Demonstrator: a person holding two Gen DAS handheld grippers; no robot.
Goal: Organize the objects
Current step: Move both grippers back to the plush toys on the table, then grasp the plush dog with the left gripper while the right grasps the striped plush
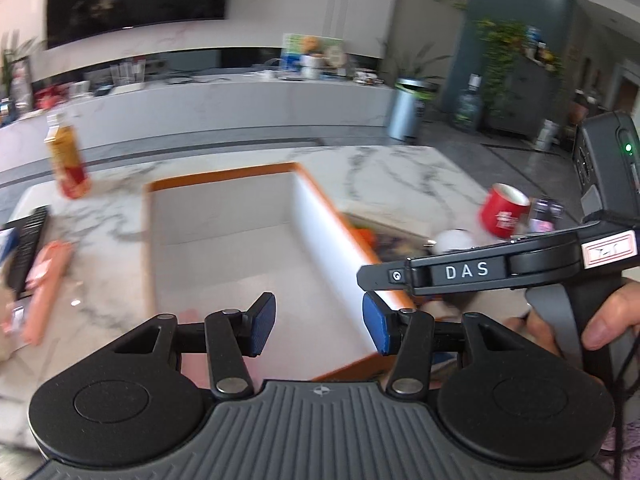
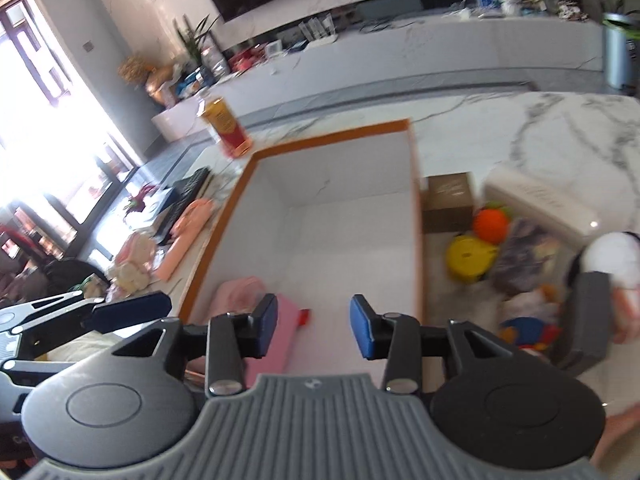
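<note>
Hovering over the white, orange-rimmed box [image 2: 332, 216] on the marble bench [image 2: 540, 136], your left claw [image 1: 318, 326] and right claw [image 2: 314, 326] both gape empty. "DAS" marks the right claw's arm. A pink item [image 2: 260, 320], perhaps cloth, lies in the box.

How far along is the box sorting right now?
Early. Done: only a pink item lies in the orange-rimmed box. In hand: nothing; left gripper and right gripper are both open over the box. Left: tea bottle, orange ball, yellow toy, brown box and red cup, all outside.
</note>
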